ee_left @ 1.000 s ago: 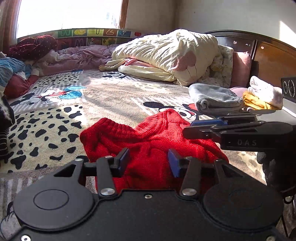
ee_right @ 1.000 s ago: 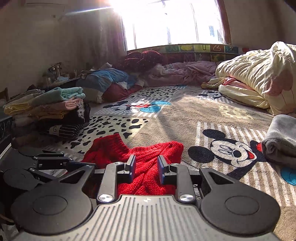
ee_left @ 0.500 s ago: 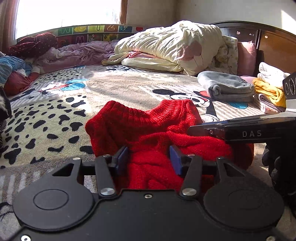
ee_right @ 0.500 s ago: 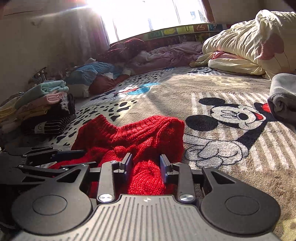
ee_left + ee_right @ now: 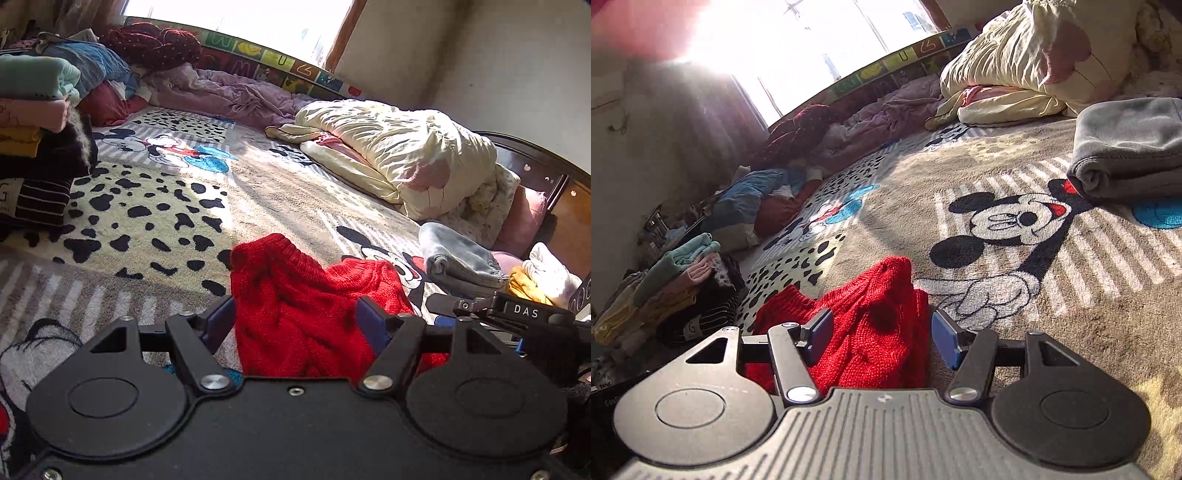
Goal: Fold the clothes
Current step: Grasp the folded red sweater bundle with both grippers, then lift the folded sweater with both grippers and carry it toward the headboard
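While both sets of jaws are opening, we see the red sweater (image 5: 303,317) bunched between the left gripper (image 5: 295,325) and right gripper (image 5: 881,336) pads, ungripped, on the bed (image 5: 147,206).

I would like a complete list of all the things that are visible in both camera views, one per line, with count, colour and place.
red knitted sweater: one, red, bunched on the blanket between both grippers' fingers
blanket: one, beige with cartoon mice and black spots, covering the bed
grey folded garment: one, grey, on the blanket
stack of folded clothes: one, mint, pink, yellow, black, at the bed's edge
cream duvet: one, cream, bundled near the headboard
purple bedding: one, purple, below the window
yellow and white clothes: small pile, beside the grey garment
left gripper: one, black, jaws opening around the sweater
right gripper: one, black, jaws opening around the sweater
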{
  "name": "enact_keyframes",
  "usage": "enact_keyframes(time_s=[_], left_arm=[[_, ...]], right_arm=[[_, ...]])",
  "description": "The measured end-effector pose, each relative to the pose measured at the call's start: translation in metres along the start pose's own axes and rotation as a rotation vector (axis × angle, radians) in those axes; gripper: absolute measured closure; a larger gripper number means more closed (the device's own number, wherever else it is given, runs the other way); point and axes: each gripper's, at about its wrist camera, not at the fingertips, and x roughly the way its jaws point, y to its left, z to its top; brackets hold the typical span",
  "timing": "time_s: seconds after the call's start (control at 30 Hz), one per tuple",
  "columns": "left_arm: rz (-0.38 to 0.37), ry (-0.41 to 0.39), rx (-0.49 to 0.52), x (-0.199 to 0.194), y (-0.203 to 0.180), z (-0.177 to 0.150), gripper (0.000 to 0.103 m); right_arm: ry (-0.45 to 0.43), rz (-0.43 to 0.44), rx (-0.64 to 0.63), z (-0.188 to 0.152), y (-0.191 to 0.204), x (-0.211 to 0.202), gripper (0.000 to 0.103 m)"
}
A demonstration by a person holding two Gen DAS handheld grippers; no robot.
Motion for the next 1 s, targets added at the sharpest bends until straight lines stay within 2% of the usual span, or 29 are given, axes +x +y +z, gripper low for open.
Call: enact_keyframes(time_s=[0.13,0.3,0.4,0.47,0.53,0.6,0.7,0.77,0.87,0.97,1.0], left_arm=[[-0.033,0.072,-0.207,0.014,0.022,-0.010,0.030],[-0.089,0.118,-0.356,0.040,0.037,-0.021,0.025],[-0.080,0.120,-0.349,0.057,0.032,-0.021,0.026],[-0.069,0.119,-0.339,0.067,0.024,-0.020,0.026],[-0.063,0.116,-0.341,0.073,0.021,-0.020,0.030],[-0.061,0.108,-0.359,0.072,0.021,-0.023,0.040],[-0.059,0.118,-0.420,0.063,0.019,-0.025,0.053],[-0.062,0.133,-0.453,0.050,0.015,-0.026,0.055],[-0.102,0.152,-0.520,0.017,0.010,-0.030,0.056],[-0.167,0.151,-0.556,-0.030,0.005,-0.041,0.055],[-0.172,0.160,-0.566,-0.042,0.006,-0.050,0.053]], right_arm=[[0.064,0.054,0.175,-0.008,-0.021,0.013,0.041],[0.133,0.083,0.318,-0.025,-0.039,0.039,0.030],[0.120,0.115,0.347,-0.029,-0.043,0.051,0.029],[0.131,0.119,0.307,-0.027,-0.037,0.062,0.029],[0.136,0.135,0.310,-0.026,-0.034,0.070,0.031],[0.135,0.133,0.307,-0.027,-0.031,0.075,0.034],[0.121,0.142,0.332,-0.032,-0.031,0.073,0.042],[0.130,0.166,0.389,-0.034,-0.032,0.067,0.048],[0.140,0.177,0.433,-0.037,-0.027,0.044,0.050],[0.146,0.222,0.511,-0.045,-0.018,-0.003,0.050],[0.145,0.233,0.502,-0.050,-0.012,-0.023,0.050]])
